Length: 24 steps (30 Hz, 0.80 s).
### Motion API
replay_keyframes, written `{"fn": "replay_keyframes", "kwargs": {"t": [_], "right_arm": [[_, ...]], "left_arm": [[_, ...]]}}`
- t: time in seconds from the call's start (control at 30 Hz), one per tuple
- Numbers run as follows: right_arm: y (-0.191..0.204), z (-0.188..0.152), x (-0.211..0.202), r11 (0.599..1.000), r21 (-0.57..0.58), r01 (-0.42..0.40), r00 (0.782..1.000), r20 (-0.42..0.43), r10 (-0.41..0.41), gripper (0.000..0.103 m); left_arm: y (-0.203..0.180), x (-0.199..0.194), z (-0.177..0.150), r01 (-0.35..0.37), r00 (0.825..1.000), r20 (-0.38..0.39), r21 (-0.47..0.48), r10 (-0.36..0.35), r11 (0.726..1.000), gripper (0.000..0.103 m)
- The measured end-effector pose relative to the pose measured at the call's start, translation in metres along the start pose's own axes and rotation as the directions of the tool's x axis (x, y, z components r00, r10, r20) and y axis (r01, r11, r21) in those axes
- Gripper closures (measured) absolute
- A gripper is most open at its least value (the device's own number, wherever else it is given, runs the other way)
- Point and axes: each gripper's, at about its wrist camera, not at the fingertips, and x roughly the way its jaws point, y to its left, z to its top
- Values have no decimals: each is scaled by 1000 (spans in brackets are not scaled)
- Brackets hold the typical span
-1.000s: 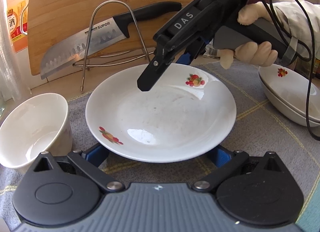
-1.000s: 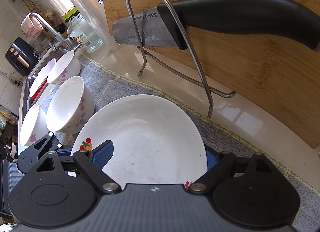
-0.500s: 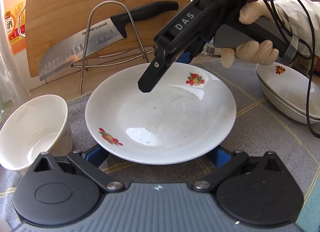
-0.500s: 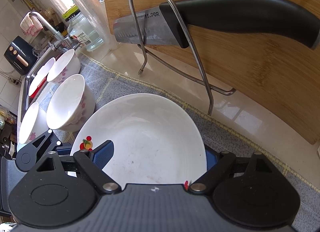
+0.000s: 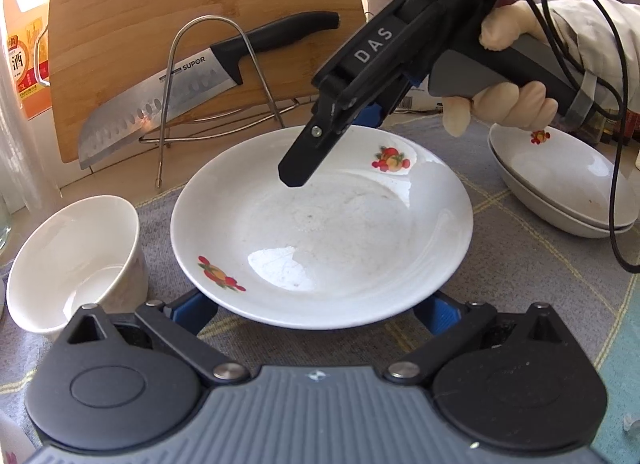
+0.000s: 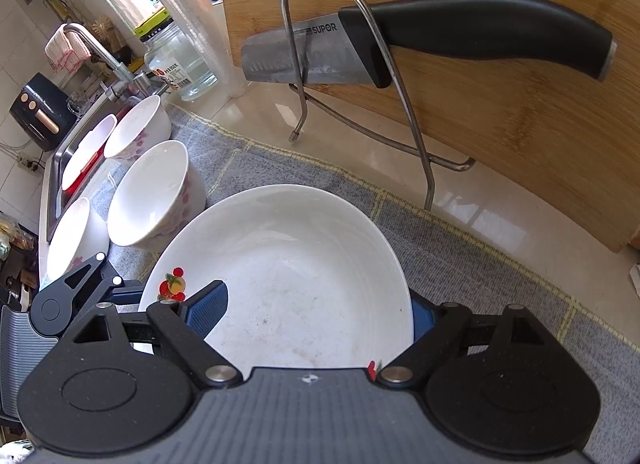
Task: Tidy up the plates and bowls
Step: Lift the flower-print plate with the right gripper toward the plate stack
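A white plate with fruit prints lies on the grey mat; it also shows in the right wrist view. My left gripper is open, its blue pads low on either side of the plate's near rim. My right gripper is open too, one finger above the plate's far side and the other under the rim. A white bowl stands left of the plate. Stacked plates sit at the right.
A bamboo cutting board leans at the back with a knife on a wire rack. Several flowered bowls stand toward the sink. A glass jar stands behind them.
The view has shifted slightly; the stacked plates at the right appear a little further away. Both grippers stay open around the plate.
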Motion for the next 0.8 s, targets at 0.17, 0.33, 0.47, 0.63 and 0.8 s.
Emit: {"fn": "replay_keyframes", "kwargs": {"t": [0.17, 0.33, 0.47, 0.63, 0.8], "right_arm": [[9, -7, -10, 1000, 5, 4, 1000, 15, -4, 10], [18, -14, -20, 1000, 10, 9, 1000, 30, -9, 10], [24, -20, -27, 1000, 20, 7, 999, 44, -8, 10], [32, -30, -36, 1000, 28, 10, 998, 60, -12, 10], [37, -39, -42, 999, 43, 16, 998, 67, -19, 10]], "left_arm": [[-2, -9, 1, 5, 1000, 2, 13, -5, 1000, 1], [-4, -20, 2, 13, 1000, 8, 24, -13, 1000, 1], [-8, -28, 2, 16, 1000, 7, 36, -16, 999, 1], [-13, -40, 0, 25, 1000, 9, 46, -25, 999, 1], [-19, -49, -2, 36, 999, 10, 62, -37, 997, 1]]}}
